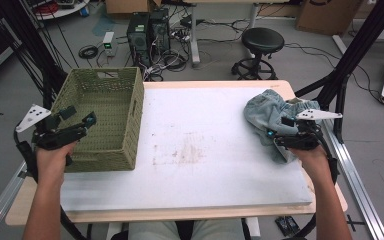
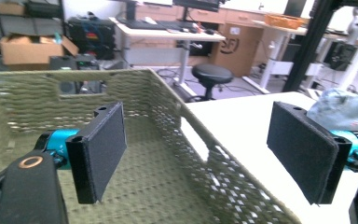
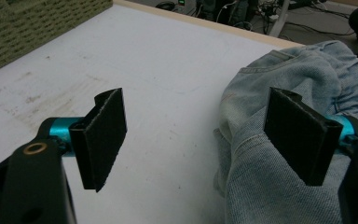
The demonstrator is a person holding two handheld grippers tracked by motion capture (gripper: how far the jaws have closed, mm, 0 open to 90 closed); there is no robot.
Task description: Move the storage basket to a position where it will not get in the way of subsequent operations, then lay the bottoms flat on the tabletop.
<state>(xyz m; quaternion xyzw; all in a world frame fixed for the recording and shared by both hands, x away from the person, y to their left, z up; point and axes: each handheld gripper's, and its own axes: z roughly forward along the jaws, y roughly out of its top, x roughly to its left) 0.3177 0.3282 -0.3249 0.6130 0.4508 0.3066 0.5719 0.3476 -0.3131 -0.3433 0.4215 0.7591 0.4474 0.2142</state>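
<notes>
A crumpled pale blue denim garment lies at the right end of the white table top. My right gripper hovers at its near left edge, open. In the right gripper view its jaws stand wide: one over bare table, the other over the denim, with the cloth's edge below the gap and no pad pressing on it. A green woven basket stands at the left end, nothing visible inside. My left gripper is open above the basket's left side; its jaws straddle the basket's right wall without touching.
The basket's far wall has a handle slot. Beyond the table stand a black stool and computer towers on the floor among cables. Black frame posts rise at the right and left. The middle of the table bears faint stains.
</notes>
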